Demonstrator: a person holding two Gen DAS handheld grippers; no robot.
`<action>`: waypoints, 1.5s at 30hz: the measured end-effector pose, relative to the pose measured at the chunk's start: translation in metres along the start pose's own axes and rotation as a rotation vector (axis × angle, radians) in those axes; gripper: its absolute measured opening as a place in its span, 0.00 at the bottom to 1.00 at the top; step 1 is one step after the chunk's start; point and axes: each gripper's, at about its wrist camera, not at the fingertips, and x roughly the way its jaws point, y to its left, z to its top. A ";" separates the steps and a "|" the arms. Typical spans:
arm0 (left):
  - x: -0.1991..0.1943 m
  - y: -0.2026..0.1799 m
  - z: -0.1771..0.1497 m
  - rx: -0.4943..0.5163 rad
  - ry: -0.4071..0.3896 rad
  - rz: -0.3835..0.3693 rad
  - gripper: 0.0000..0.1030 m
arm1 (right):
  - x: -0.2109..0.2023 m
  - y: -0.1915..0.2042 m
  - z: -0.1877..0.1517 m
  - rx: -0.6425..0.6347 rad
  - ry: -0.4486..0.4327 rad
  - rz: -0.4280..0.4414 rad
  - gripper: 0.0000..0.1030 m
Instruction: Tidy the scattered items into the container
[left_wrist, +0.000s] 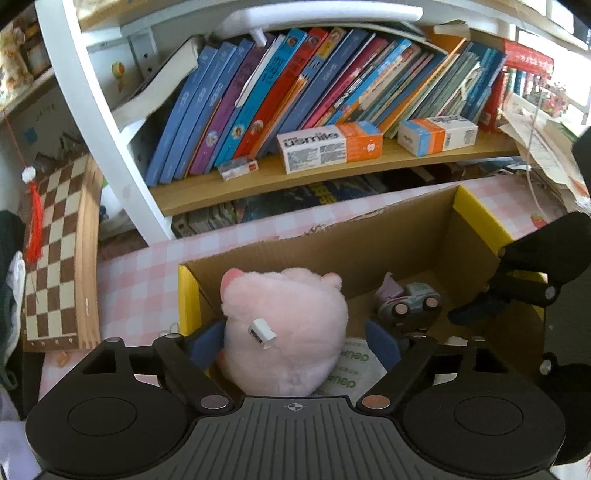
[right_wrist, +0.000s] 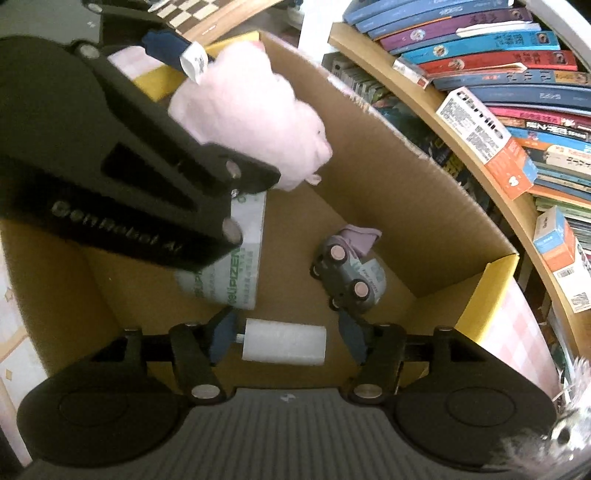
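A pink plush toy (left_wrist: 284, 328) sits between the wide-apart fingers of my left gripper (left_wrist: 293, 341), over the left end of the open cardboard box (left_wrist: 332, 254); neither pad presses into it. It also shows in the right wrist view (right_wrist: 255, 114). My right gripper (right_wrist: 286, 334) is open above the box (right_wrist: 424, 184), with a white cylinder (right_wrist: 284, 341) lying on the box floor between its fingers. A grey toy car (right_wrist: 345, 275) lies on its side in the box beside a purple cloth (right_wrist: 360, 236). A white and green tissue pack (right_wrist: 229, 269) lies on the floor too.
A wooden bookshelf (left_wrist: 332, 170) with leaning books and small cartons stands behind the box. A folded chessboard (left_wrist: 55, 258) leans at the left. The box rests on a pink checked tablecloth (left_wrist: 140, 280). Loose papers (left_wrist: 543, 147) pile at the right.
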 end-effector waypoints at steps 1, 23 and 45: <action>-0.003 -0.001 0.000 0.007 -0.007 -0.001 0.86 | -0.003 0.000 0.000 0.003 -0.007 0.000 0.62; -0.087 -0.001 -0.025 0.021 -0.174 -0.040 0.87 | -0.076 0.025 -0.005 0.065 -0.162 -0.079 0.74; -0.206 0.007 -0.109 -0.044 -0.343 -0.087 0.88 | -0.173 0.107 -0.082 0.252 -0.430 -0.193 0.77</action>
